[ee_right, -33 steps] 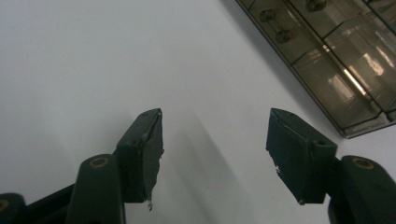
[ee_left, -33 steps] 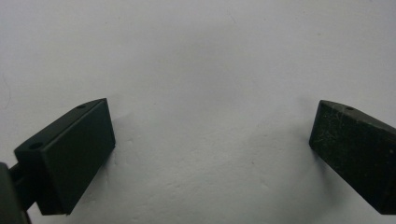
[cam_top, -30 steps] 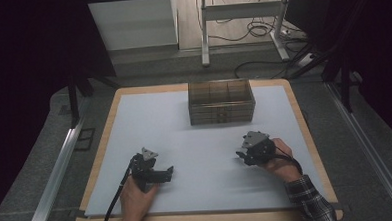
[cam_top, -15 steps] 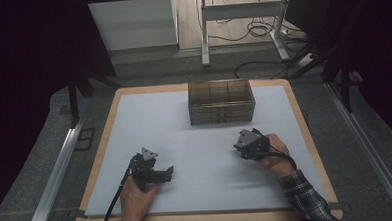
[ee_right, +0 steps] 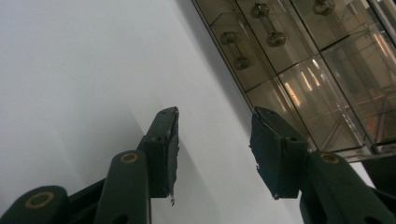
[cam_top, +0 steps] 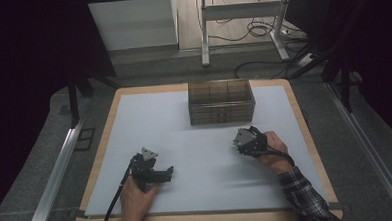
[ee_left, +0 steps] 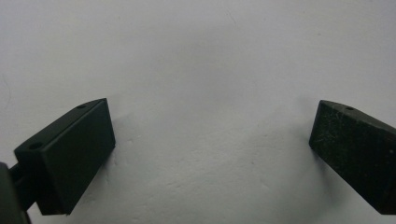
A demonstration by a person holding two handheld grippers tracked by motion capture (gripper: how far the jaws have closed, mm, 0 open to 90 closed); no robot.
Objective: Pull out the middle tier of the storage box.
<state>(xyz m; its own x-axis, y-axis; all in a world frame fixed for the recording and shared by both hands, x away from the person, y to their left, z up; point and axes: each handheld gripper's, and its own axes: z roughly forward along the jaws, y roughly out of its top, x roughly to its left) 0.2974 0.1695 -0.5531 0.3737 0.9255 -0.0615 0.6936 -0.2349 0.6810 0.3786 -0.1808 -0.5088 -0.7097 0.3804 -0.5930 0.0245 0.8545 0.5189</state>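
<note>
Looking down from the high view, the white tabletop (cam_top: pixel 185 141) carries a smoky see-through drawer box (cam_top: pixel 221 101) at its far middle, with the left hand-held gripper (cam_top: pixel 167 172) resting near the front edge in the person's left hand (cam_top: pixel 136 193) and the right hand-held gripper (cam_top: pixel 241 142) held in the right hand (cam_top: pixel 272 149) just in front of the box, a little to its right and apart from it. A plaid sleeve (cam_top: pixel 302 193) runs back from that hand toward the lower right corner. From the left gripper view, the left hand-held gripper (ee_left: pixel 212 144) is released: its two black jaws stand wide apart over bare white tabletop (ee_left: pixel 201 70), with nothing between them. From the right gripper view, the right hand-held gripper (ee_right: pixel 212 140) has its jaws partly apart and they have just been closing, yet nothing lies between them and they grasp nothing. Beyond the jaw tips, the drawer box (ee_right: pixel 299 60) crosses the upper right of this view at a slant, showing its drawer fronts with small metal knobs (ee_right: pixel 233 44); the nearer corner of the box sits close behind the right-hand jaw without touching it.
</note>
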